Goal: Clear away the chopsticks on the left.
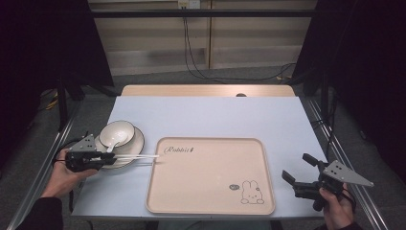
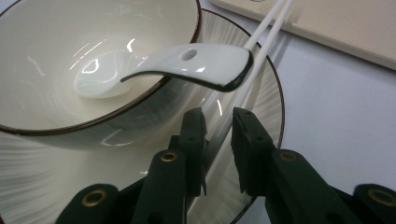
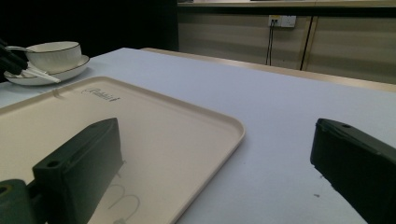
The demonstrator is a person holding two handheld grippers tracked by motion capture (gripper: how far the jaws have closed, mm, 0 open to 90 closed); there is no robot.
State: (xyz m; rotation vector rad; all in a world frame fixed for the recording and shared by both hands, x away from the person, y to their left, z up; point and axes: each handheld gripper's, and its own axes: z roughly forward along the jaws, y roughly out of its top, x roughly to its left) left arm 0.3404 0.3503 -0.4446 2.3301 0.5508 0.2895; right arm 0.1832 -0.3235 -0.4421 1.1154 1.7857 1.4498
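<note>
1. Left gripper (image 1: pixel 107 157) at table's left side, low over plate's near rim, jaws pointing right toward tray; also seen at (image 2: pixel 218 123).
2. Jaws nearly together, clenched on white chopsticks (image 1: pixel 136 156); pair passes between the pads in left gripper view (image 2: pixel 261 42).
3. Chopsticks lying across plate (image 1: pixel 137 142), tips resting on left rim of tray (image 1: pixel 210 175).
4. Bowl (image 1: pixel 116 132) standing on plate, white spoon (image 1: pixel 111 143) inside it, handle sticking out over bowl rim toward chopsticks.
5. In left gripper view: spoon (image 2: pixel 187 65) handle end just above chopsticks, touching or not, cannot tell; bowl (image 2: pixel 93 37) left of jaws, plate (image 2: pixel 261 121) underneath.
6. Right gripper (image 1: pixel 298 178) at table's right near corner, just beside tray's right edge, jaws spread wide, released, nothing between them.
7. In right gripper view: tray (image 3: pixel 187 126) bare, rabbit print near one jaw; bowl (image 3: pixel 53 53) and plate (image 3: pixel 70 70) far off at left.
8. Table (image 1: pixel 206 115) light blue-grey surface.
</note>
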